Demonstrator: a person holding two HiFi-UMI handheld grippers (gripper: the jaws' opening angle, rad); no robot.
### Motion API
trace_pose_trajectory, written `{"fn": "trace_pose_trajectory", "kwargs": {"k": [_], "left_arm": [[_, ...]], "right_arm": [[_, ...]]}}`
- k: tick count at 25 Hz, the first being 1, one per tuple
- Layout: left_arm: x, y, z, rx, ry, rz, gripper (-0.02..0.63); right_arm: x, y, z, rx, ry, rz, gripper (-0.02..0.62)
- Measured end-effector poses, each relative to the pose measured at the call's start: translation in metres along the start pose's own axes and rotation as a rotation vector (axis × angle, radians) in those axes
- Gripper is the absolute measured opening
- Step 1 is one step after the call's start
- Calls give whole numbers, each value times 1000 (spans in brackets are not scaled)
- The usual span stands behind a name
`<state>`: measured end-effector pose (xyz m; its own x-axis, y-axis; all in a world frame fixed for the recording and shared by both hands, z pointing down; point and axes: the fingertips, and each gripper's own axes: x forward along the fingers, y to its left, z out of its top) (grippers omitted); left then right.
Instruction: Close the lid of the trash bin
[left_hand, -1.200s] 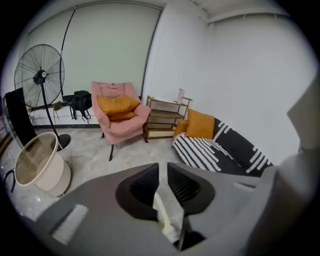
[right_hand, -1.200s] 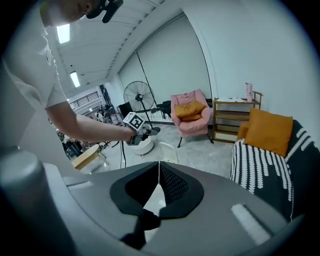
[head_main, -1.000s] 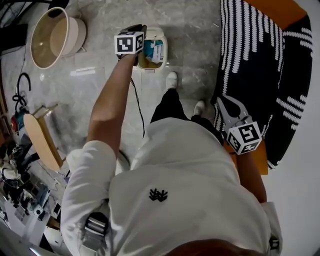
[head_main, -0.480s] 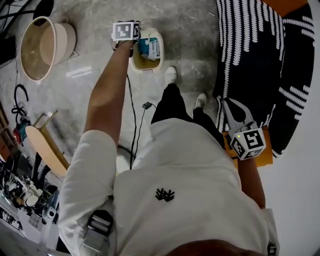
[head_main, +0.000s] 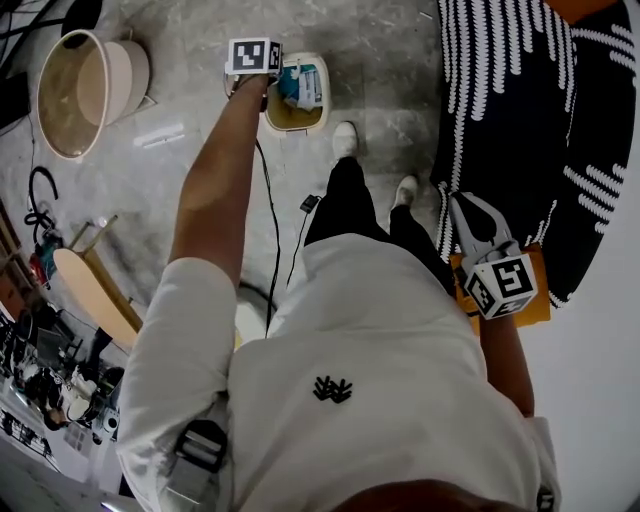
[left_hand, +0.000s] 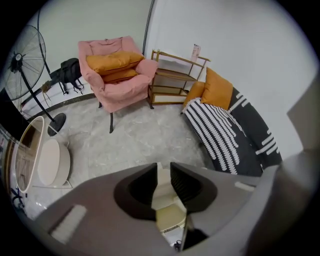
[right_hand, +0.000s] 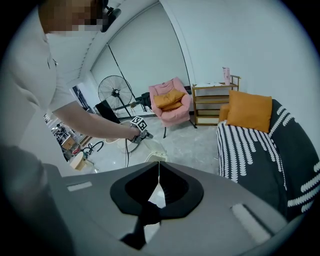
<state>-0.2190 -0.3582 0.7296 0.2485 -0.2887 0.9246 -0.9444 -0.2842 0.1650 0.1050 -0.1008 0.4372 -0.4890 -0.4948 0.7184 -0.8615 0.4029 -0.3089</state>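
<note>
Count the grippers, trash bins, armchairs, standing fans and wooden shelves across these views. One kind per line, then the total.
Grippers: 2, the left gripper shut on the lid, the right gripper shut and empty
Trash bin: 1
Pink armchair: 1
Standing fan: 1
Wooden shelf: 1
Total: 6

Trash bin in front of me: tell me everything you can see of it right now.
The trash bin is small, cream, plastic-looking and round-cornered, upright on the grey marbled floor. It is open: a blue-and-white packet shows inside. Its lid stands raised, pinched between the jaws of the left gripper. A white shoe stands close by.
</note>
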Motion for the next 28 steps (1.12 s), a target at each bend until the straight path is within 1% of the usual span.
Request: {"fn": "trace_pose_trajectory", "kwargs": {"k": [7, 14, 28], "left_arm": [[-6, -14, -33, -34, 19, -25, 137], [-4, -25, -76, -68, 71, -43, 138], [18, -37, -143, -63, 194, -75, 144]], "right_arm": [[5, 9, 0, -13, -3, 32, 6], [9, 12, -1, -27, 2, 52, 6], [15, 15, -13, -22, 38, 54, 6]]}}
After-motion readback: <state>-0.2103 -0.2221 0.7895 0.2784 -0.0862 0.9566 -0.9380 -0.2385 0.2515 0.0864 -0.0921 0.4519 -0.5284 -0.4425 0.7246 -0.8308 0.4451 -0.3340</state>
